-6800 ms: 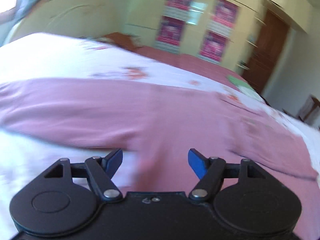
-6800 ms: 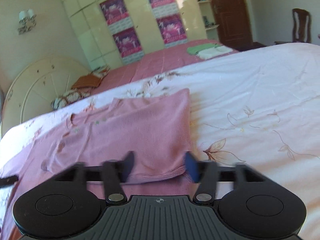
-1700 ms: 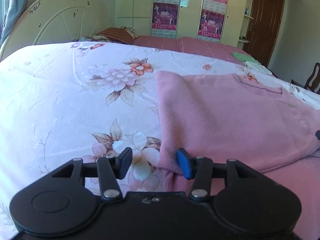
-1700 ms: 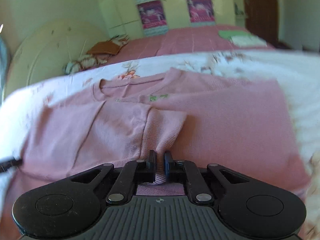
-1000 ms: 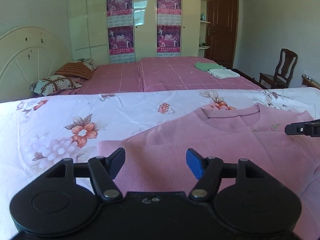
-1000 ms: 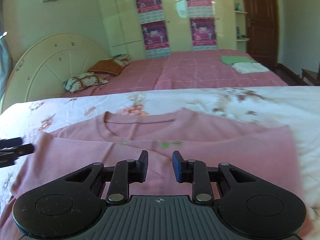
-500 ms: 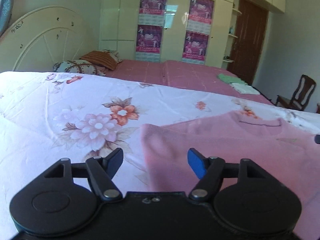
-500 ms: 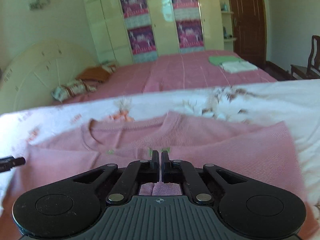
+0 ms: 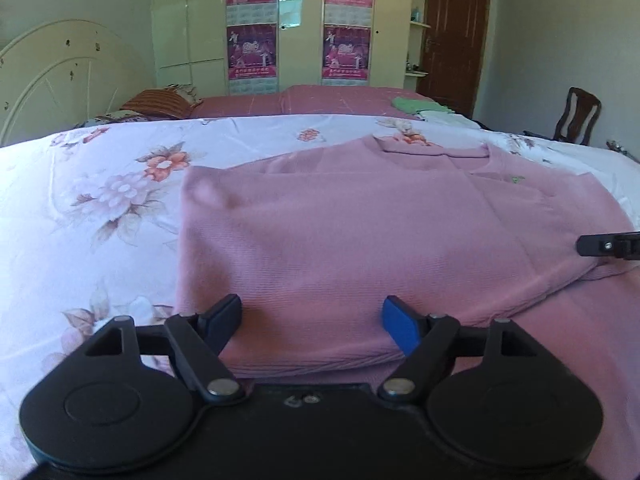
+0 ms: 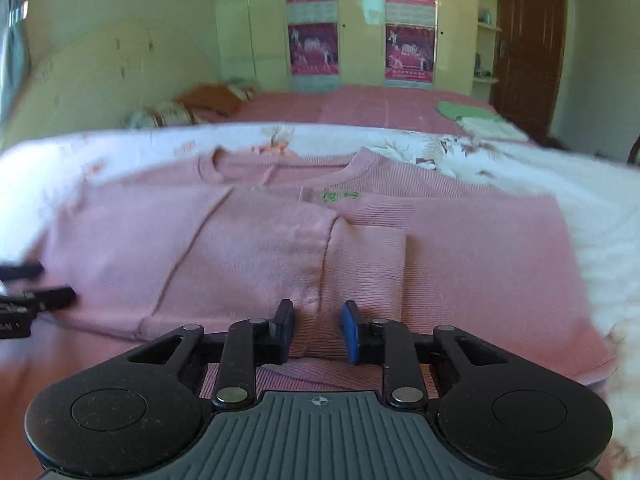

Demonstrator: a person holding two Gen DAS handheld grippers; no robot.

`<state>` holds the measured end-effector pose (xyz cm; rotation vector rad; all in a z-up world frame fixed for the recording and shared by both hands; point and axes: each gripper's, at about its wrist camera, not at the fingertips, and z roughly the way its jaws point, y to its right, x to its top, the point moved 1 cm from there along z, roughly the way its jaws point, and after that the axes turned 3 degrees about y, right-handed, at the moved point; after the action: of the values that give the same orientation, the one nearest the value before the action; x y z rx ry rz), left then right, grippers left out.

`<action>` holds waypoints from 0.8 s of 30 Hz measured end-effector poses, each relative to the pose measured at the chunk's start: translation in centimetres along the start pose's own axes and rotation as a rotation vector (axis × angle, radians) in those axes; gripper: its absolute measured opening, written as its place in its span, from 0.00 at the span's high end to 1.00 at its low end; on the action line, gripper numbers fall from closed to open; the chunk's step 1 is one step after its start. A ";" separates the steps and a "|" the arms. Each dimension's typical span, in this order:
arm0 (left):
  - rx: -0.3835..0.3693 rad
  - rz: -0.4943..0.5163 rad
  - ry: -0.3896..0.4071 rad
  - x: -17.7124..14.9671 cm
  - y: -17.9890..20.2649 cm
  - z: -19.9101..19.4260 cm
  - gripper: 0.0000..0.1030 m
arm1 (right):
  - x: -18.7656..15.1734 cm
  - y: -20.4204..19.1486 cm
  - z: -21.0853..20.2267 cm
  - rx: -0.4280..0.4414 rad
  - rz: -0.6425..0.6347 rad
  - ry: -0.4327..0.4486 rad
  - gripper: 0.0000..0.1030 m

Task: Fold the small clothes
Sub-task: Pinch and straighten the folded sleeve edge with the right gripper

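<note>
Since half a second ago, the right gripper, then clenched, has parted and its jaws are opening, with the sleeve cuff loose between them. The left gripper has come over the folded pink sweater; its jaws are opening wide, gripping nothing. The sweater lies on the floral bedsheet.

The pink sweater is a matt, fine-ribbed knit cloth; the bedsheet under it is smooth printed cotton-like fabric. Both the left gripper and right gripper are matt black plastic with bright metal pivot rivets. The door looks like dark, slightly glossy wood.
</note>
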<state>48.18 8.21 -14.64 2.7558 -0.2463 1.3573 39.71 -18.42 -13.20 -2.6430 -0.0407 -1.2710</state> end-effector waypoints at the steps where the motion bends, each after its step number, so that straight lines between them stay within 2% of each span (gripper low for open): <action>1: 0.017 0.001 0.017 0.1 -0.3 -0.6 0.27 | 0.2 0.5 -0.4 0.006 0.030 -0.006 0.76; 3: 0.017 -0.019 0.022 0.1 -0.9 -1.1 0.23 | 0.6 0.3 -2.0 -0.013 0.016 0.043 0.76; 4: 0.026 -0.020 -0.013 -0.1 -1.1 -0.8 0.23 | 0.7 0.1 -3.1 -0.014 -0.005 0.077 0.76; 6: 0.051 -0.008 -0.022 -0.3 -1.2 -0.7 0.25 | 0.5 0.6 -3.5 -0.017 -0.013 0.056 0.76; 7: 0.050 -0.025 -0.006 -0.2 -1.1 -1.2 0.28 | 0.4 1.5 -3.6 -0.030 0.015 0.032 0.76; 8: 0.039 -0.042 0.011 0.0 -1.0 -1.8 0.28 | 0.3 2.6 -4.1 -0.050 0.049 0.049 0.76; 11: 0.055 -0.022 0.033 0.0 0.1 -2.2 0.25 | 0.3 6.6 -7.6 -0.141 0.132 0.161 0.76; 13: 0.061 -0.026 -0.021 -0.5 0.7 -1.1 0.26 | -0.1 9.2 -8.2 -0.220 0.149 0.154 0.76; 14: 0.073 -0.029 -0.024 -0.9 1.0 -0.8 0.26 | -0.6 10.4 -7.8 -0.238 0.148 0.111 0.76; 15: 0.087 -0.028 -0.013 -1.0 1.3 -0.9 0.26 | -1.4 11.4 -6.8 -0.228 0.160 0.022 0.77; 16: 0.093 -0.031 -0.016 -0.9 1.5 -1.2 0.28 | -2.3 12.1 -6.1 -0.186 0.160 -0.021 0.83; 18: 0.093 -0.043 0.010 -0.8 1.9 -2.2 0.29 | -2.2 11.9 -7.0 -0.175 0.104 -0.019 0.83; 20: 0.091 -0.033 0.031 -0.7 2.6 -2.9 0.27 | -1.9 12.1 -8.8 -0.160 0.124 0.064 0.83; 23: 0.116 0.004 -0.027 -1.0 3.7 -1.8 0.23 | -1.1 12.3 -9.3 -0.152 0.127 0.127 0.83; 24: 0.116 -0.011 -0.038 -1.2 3.7 -1.4 0.21 | -1.1 12.5 -8.6 -0.161 0.121 0.110 0.83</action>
<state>45.71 4.86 -14.80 2.8745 -0.1586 1.3602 33.86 -32.24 -10.98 -2.6540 0.2441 -1.4305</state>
